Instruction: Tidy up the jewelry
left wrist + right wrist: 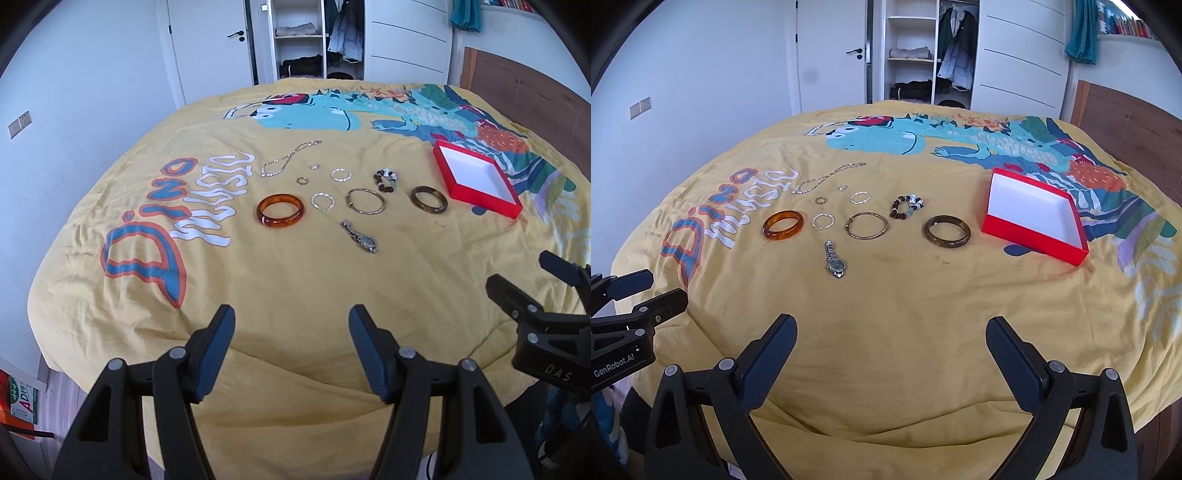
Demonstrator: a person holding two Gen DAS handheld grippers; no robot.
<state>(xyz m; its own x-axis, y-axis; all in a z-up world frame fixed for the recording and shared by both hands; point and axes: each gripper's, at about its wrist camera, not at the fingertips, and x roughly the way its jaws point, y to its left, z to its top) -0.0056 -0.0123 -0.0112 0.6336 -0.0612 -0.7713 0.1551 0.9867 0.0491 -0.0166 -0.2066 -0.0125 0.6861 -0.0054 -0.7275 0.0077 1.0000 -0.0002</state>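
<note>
Mid-bed [905,314]: jewelry loose, box [1034,218] empty. Left gripper [291,332] and right gripper [891,343] agape, holding nothing. Likely first pick pending; bangle [947,231] nearest box.

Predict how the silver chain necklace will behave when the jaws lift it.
The necklace lies in a loose curved loop, so it is probably floppy and will dangle. Its thin links suggest it is light and could slip from the jaws.

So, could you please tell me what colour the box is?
The box is red outside, white inside; the right wrist view shows it best.
</note>
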